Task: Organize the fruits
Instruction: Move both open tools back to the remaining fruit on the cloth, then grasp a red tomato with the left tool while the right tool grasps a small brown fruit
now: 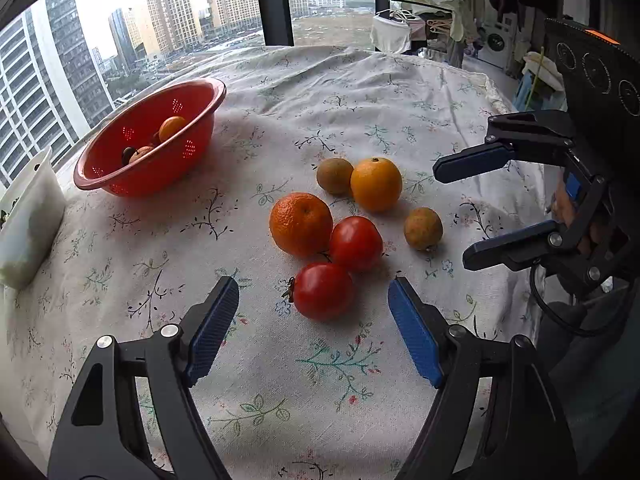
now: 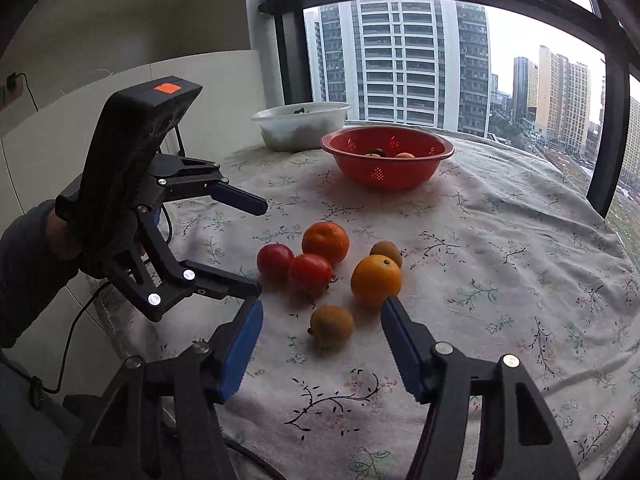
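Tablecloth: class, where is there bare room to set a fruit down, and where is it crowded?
Bare cloth lies between the colander and the fruit cluster, and beyond the cluster toward the far edge. It is crowded at the cluster, flanked by the open left gripper and right gripper.

High-rise home: washing machine [image 1: 496,42] (laundry nearby)

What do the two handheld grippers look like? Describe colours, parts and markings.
Both the left gripper and the right gripper have black angular frames with silver screw heads and blue ribbed finger pads. Each black housing carries an orange sticker; a black cable trails below.
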A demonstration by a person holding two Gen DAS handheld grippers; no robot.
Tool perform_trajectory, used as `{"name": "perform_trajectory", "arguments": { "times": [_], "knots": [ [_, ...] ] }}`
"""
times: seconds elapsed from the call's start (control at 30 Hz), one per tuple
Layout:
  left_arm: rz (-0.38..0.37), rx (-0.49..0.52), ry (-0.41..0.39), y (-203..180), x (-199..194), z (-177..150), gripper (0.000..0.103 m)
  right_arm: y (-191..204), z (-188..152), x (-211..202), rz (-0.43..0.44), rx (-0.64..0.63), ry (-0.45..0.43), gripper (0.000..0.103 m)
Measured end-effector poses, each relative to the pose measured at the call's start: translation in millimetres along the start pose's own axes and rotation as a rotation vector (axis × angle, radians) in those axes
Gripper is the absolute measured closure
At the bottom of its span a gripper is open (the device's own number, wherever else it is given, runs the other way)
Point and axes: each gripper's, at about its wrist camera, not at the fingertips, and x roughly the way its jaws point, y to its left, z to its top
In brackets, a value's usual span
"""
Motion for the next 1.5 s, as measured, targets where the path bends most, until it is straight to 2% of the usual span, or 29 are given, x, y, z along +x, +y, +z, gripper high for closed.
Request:
{"name": "perform_trajectory", "arguments": {
  "times": [0.07,0.2,0.27,0.3,1.0,1.03,1.07,1.5],
  "knots": [
    [-0.008,0.005,0.011,1,4,-1,0.043,0,-1,6,0.0,0.005,0.023,0.041],
    [-0.019,0.002,0.009,3,6,-1,0.044,-3,-4,13,-0.002,0.02,0.061,0.043],
    [-0.025,-0.004,0.01,5,6,-1,0.058,-4,-4,16,-0.007,0.021,0.076,0.044],
    [-0.028,-0.008,0.01,6,6,-1,0.06,-5,-3,18,-0.008,0.023,0.082,0.044],
    [-0.054,-0.028,0.049,10,16,-2,0.06,-3,0,32,-0.038,0.017,0.146,0.051],
    [-0.057,-0.03,0.051,10,15,-2,0.066,-3,1,33,-0.04,0.017,0.15,0.052],
    [-0.058,-0.033,0.053,10,15,-2,0.067,-4,1,34,-0.042,0.016,0.155,0.052],
    [-0.062,-0.032,0.067,9,13,-3,0.067,-5,2,39,-0.051,0.004,0.177,0.055]
  ]
}}
